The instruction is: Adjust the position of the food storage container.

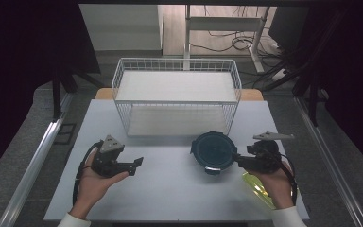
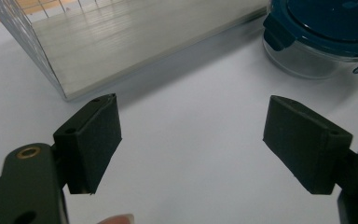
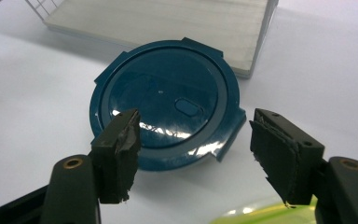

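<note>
A round glass container with a dark blue clip lid [image 1: 213, 150] stands on the white table [image 1: 170, 189], right of centre. My right gripper [image 1: 236, 158] is at its right rim, held from the lower right. In the right gripper view the gripper [image 3: 193, 135] is open, its jaws standing wide over the near edge of the lid [image 3: 165, 105], with no pad touching it. My left gripper [image 1: 137, 165] lies at the left, pointing toward the container, open with only bare table between its pads [image 2: 95, 140]. The container [image 2: 317, 37] appears far off in the left gripper view.
A white wire rack with two shelves [image 1: 177, 94] stands at the back of the table, just behind the container. A yellow-green translucent item [image 1: 257, 189] lies under my right hand near the front right edge. Dark curtains hang on both sides.
</note>
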{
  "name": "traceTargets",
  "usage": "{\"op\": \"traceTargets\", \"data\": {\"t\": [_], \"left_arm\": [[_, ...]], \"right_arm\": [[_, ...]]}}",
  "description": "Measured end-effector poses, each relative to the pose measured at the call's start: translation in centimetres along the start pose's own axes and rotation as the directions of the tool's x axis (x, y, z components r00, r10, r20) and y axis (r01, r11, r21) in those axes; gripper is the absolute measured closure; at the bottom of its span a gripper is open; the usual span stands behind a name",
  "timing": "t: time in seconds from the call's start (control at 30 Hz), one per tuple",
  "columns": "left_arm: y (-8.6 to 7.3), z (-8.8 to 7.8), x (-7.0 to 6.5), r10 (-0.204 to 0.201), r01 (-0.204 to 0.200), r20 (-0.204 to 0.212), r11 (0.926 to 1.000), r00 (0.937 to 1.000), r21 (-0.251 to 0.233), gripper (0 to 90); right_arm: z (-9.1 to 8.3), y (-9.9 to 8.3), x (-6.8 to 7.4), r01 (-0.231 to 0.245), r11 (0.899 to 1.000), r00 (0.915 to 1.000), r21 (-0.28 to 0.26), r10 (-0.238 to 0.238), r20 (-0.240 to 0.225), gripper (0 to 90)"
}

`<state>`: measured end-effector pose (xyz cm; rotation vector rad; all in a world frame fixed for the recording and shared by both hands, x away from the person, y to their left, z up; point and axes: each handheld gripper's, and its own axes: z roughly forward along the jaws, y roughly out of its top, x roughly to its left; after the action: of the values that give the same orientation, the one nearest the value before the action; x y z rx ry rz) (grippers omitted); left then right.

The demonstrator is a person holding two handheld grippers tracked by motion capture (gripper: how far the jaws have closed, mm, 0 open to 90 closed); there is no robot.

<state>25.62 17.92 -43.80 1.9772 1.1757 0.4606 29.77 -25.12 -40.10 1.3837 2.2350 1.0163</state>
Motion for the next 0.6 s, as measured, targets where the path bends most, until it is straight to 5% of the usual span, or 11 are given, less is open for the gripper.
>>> {"op": "traceTargets", "data": {"t": [0.2,0.43,0.6], "left_arm": [[-0.1,-0.4,0.2,0.006,-0.006,0.009,1.0000,0.9999,-0.002,18.9],[-0.2,-1.0,0.8,-0.002,0.002,0.006,0.9999,1.0000,-0.013,18.9],[-0.3,-0.7,0.9,0.001,-0.001,0.006,1.0000,1.0000,-0.002,19.0]], "right_arm": [[1.2,1.0,0.8,0.050,0.997,0.9929,0.050,-0.055,0.105,39.7],[2.9,1.4,-0.1,0.000,0.996,0.9948,0.092,-0.010,0.101,47.3],[4.2,1.7,-0.9,-0.034,0.993,0.9926,0.114,0.020,0.120,61.6]]}}
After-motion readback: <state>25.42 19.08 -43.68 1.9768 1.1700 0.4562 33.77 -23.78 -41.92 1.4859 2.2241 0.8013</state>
